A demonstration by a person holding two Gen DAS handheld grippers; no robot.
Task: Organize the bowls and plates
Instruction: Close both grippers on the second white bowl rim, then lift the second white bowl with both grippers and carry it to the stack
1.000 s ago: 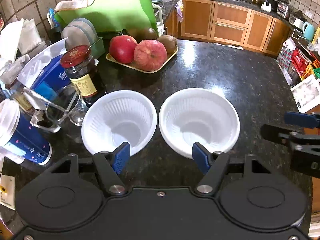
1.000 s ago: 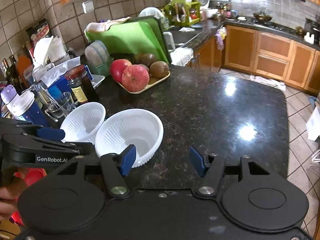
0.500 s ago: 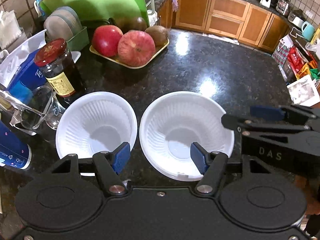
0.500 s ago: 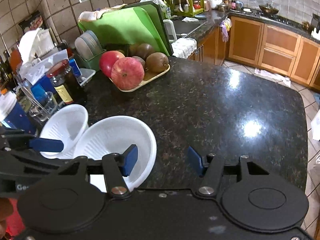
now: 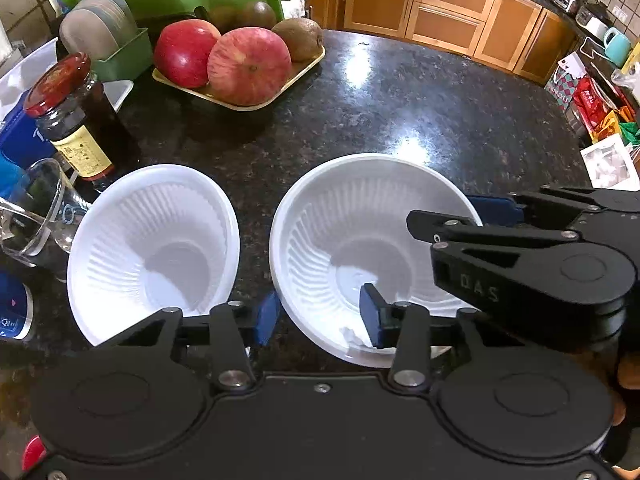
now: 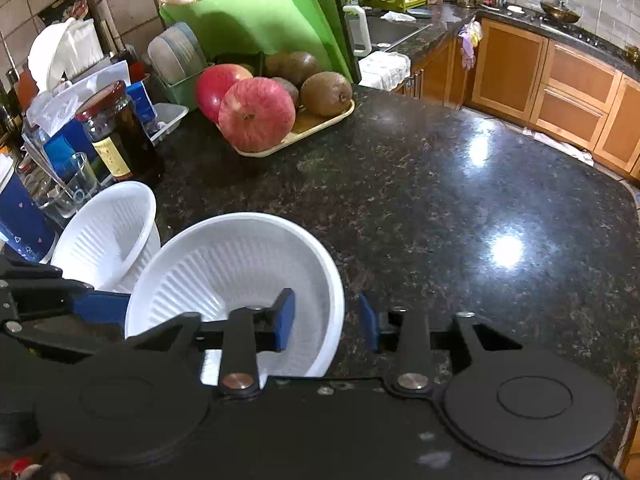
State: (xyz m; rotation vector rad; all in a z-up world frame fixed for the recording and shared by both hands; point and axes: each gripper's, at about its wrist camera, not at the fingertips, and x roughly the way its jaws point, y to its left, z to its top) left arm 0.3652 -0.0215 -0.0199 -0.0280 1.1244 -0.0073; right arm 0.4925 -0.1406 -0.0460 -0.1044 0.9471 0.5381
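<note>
Two white ribbed plastic bowls stand side by side on the black granite counter. In the left wrist view the smaller deep bowl is at the left and the wider bowl at the right. My left gripper is open and straddles the wide bowl's near-left rim, one finger inside, one outside. My right gripper is open and straddles the wide bowl's right rim. The small bowl sits beyond it. The right gripper also shows in the left wrist view.
A tray of apples and kiwis stands behind the bowls. A red-lidded jar, a glass and blue cartons crowd the left. A green cutting board and a plate rack stand at the back. The counter edge curves at the right.
Both grippers have moved forward and down onto the wide bowl. Their jaws have narrowed and now straddle its rim on opposite sides. The bowls have not moved.
</note>
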